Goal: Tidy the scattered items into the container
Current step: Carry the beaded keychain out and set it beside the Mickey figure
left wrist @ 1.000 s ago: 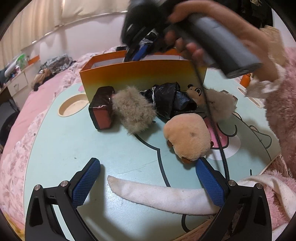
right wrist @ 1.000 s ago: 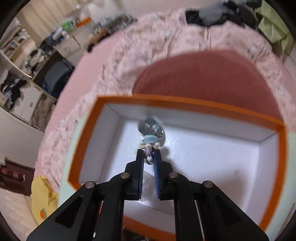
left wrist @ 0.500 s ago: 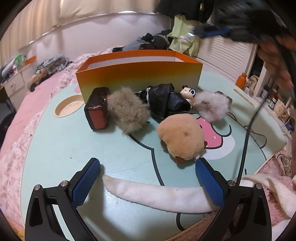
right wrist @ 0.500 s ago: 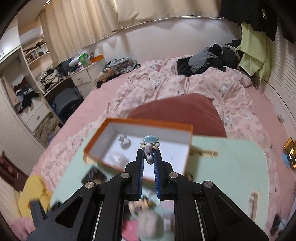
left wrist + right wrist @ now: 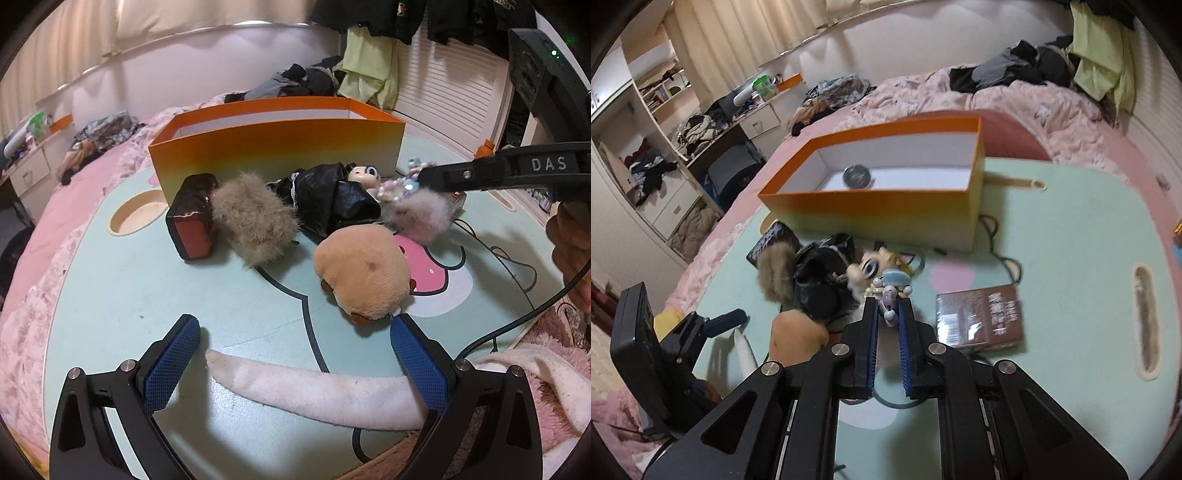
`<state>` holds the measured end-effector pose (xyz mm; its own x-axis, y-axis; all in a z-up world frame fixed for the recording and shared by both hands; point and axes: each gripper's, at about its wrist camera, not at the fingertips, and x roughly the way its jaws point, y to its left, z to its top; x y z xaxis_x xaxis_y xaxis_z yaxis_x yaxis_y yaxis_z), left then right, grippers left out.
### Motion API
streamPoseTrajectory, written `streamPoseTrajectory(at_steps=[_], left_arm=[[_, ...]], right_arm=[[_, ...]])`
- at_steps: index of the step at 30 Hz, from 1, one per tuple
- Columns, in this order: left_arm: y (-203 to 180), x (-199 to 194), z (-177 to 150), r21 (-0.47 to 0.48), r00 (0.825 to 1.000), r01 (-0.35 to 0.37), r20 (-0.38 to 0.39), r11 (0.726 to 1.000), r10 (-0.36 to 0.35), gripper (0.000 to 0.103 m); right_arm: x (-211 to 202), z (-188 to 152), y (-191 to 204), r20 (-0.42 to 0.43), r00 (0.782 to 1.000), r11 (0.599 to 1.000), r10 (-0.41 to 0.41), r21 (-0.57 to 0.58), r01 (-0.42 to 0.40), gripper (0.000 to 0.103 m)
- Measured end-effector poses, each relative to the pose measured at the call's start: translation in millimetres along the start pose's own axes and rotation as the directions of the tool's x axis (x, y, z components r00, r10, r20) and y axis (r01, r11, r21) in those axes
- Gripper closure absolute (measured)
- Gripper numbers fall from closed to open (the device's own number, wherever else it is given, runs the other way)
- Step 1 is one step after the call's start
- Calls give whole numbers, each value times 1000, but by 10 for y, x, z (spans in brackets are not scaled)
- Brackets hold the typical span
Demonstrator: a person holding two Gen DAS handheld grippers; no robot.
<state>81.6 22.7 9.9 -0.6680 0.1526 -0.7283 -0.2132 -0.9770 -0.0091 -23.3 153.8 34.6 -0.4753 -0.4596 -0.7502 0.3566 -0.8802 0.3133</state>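
An orange box [image 5: 280, 144] with a white inside [image 5: 897, 173] stands at the far side of the mint table; a round dark item [image 5: 857, 176] lies in it. My right gripper [image 5: 888, 314] is shut on a small beaded charm [image 5: 891, 295] and hovers over the pile; it shows in the left wrist view [image 5: 413, 182] above a grey pompom [image 5: 421, 218]. My left gripper [image 5: 295, 354] is open, low over the table's near edge. The pile holds a tan plush [image 5: 364, 277], a brown fur ball [image 5: 251, 221], a black bag [image 5: 332, 199], a doll head [image 5: 875, 267] and a red pouch [image 5: 192, 221].
A white sock [image 5: 314, 387] lies between my left fingers. A brown packet [image 5: 979, 317] lies to the right of the pile. A black cable [image 5: 517, 314] runs over the table's right side. A round cup hole [image 5: 138, 218] is at the left. Pink bedding surrounds the table.
My right gripper has pulled back from over the box and come down to the pile, still shut on the charm. The left gripper has stayed put.
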Motion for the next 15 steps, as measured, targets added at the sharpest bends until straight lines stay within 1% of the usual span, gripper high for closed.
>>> streamPoseTrajectory(at_steps=[1, 5, 7, 8, 10, 12, 13, 15], left_arm=[[4, -1, -3, 0, 1000, 0, 1, 1000, 0, 0], [2, -2, -2, 0, 1000, 1, 1, 1000, -1, 0], [0, -2, -2, 0, 1000, 0, 1, 1000, 0, 0], [-1, -3, -1, 0, 1000, -1, 1, 1000, 1, 0], [-1, -4, 0, 0, 1000, 0, 0, 1000, 0, 0], [-24, 11, 15, 4, 1000, 3, -5, 1000, -3, 0], [-34, 17, 25, 7, 1000, 7, -9, 1000, -7, 0], [-25, 6, 57, 2, 1000, 15, -11, 1000, -15, 0]], right_arm=[[25, -4, -1, 0, 1000, 1000, 3, 3, -3, 91], [51, -78, 79, 15, 999, 999, -30, -19, 30, 90], [11, -94, 76, 32, 999, 1000, -28, -1, 29, 77], [-38, -107, 74, 59, 998, 999, -33, 10, 33, 75], [-183, -148, 101, 132, 991, 999, -33, 8, 32, 75], [-321, -218, 155, 183, 982, 999, -38, -17, 42, 75], [-346, -259, 178, 189, 981, 998, -49, -27, 55, 75], [-346, -369, 215, 180, 978, 993, -102, -43, 112, 75]])
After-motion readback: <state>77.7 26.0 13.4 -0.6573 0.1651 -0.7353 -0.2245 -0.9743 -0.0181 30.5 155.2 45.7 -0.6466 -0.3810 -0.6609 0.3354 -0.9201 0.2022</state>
